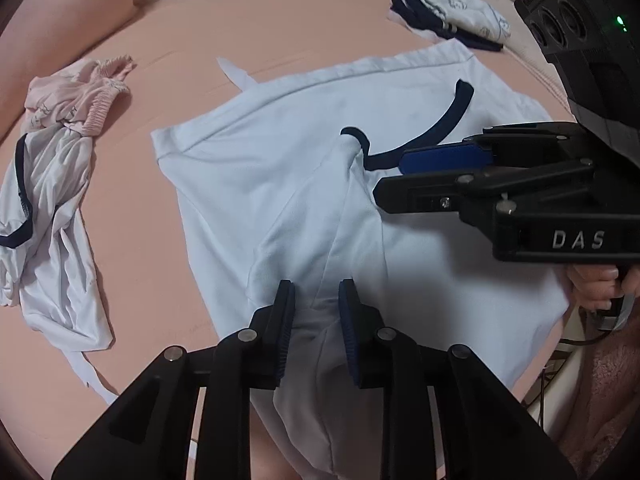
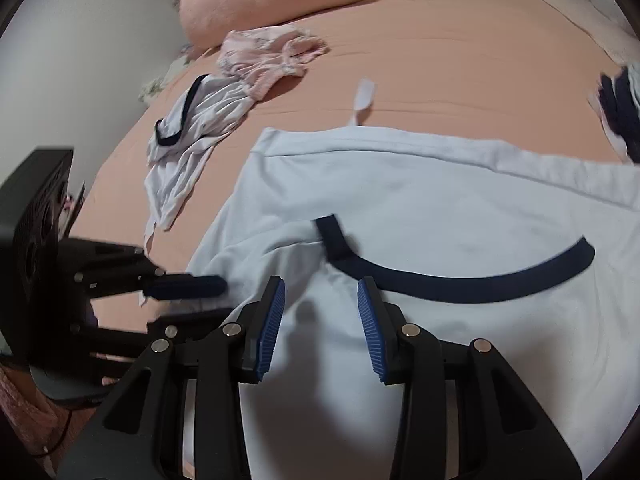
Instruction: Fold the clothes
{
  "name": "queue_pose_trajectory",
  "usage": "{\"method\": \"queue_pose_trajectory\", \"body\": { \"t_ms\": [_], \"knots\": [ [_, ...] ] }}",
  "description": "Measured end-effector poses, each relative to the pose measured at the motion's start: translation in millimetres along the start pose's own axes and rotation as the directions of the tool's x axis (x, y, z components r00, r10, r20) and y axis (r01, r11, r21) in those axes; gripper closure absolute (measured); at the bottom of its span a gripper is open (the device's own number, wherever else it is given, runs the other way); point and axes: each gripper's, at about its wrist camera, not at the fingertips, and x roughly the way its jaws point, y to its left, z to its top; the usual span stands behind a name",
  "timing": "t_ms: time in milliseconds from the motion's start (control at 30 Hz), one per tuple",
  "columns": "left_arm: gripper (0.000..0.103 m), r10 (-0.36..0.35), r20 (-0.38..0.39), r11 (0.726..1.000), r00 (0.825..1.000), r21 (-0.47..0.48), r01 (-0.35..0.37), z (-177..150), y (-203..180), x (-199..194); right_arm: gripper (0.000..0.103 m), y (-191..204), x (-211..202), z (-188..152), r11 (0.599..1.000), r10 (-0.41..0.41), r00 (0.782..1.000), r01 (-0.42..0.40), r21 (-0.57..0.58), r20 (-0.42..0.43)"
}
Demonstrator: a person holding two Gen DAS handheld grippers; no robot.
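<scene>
Fabric of a pale blue cotton shirt with a navy neckband (image 1: pixel 320 184) spreads across the peach-sheeted bed (image 1: pixel 280 28); a raised fold of it runs between the pads of the left hand-held gripper (image 1: pixel 316 300), whether pinched I cannot tell; the right hand-held gripper (image 2: pixel 320 304) stands parted over the shirt below the neckband, holding nothing; a crumpled white garment (image 1: pixel 52 208) lies well apart.

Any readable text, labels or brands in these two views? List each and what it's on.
"DAS": raised letters on the black body of the right gripper.
Small label on the black camera housing above it: too blurred to read.
Prints on the pink garment: unreadable.
Right wrist view: none.
</scene>
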Motion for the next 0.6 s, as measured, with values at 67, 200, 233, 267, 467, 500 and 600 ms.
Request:
{"method": "queue_pose_trajectory", "body": {
  "t_ms": [67, 200, 233, 267, 467, 500, 600],
  "knots": [
    [0.079, 0.039, -0.004, 0.999, 0.999, 0.017, -0.039, 3, -6, 6, 0.064, -3, 2, 0, 1.000, 0.006, 1.000, -0.006, 0.015, -0.003],
    [0.088, 0.095, 0.024, 0.995, 0.995, 0.024, -0.096, 3, -16, 9, 0.061, -1, 5, -1, 1.000, -0.011, 1.000, 0.011, -0.007, -0.012],
    [0.089, 0.100, 0.037, 0.995, 0.994, 0.010, -0.101, 2, -15, 9, 0.061, 1, 6, -1, 1.000, -0.021, 1.000, 0.021, -0.017, -0.014],
    [0.091, 0.104, 0.048, 0.995, 0.993, -0.010, -0.103, 0, -13, 8, 0.061, 3, 6, -1, 0.999, -0.031, 0.999, 0.030, -0.026, -0.016],
    [0.099, 0.145, 0.088, 0.982, 0.985, -0.137, -0.133, -6, 6, 1, 0.061, 18, 14, -1, 0.986, -0.126, 0.992, 0.122, -0.110, -0.030],
    [0.099, 0.159, 0.091, 0.979, 0.983, -0.147, -0.144, -5, 9, 0, 0.061, 19, 15, -2, 0.984, -0.137, 0.990, 0.133, -0.120, -0.031],
    [0.099, 0.212, 0.101, 0.965, 0.972, -0.178, -0.191, -4, 19, -1, 0.060, 22, 17, -2, 0.978, -0.163, 0.986, 0.157, -0.137, -0.035]
  ]
}}
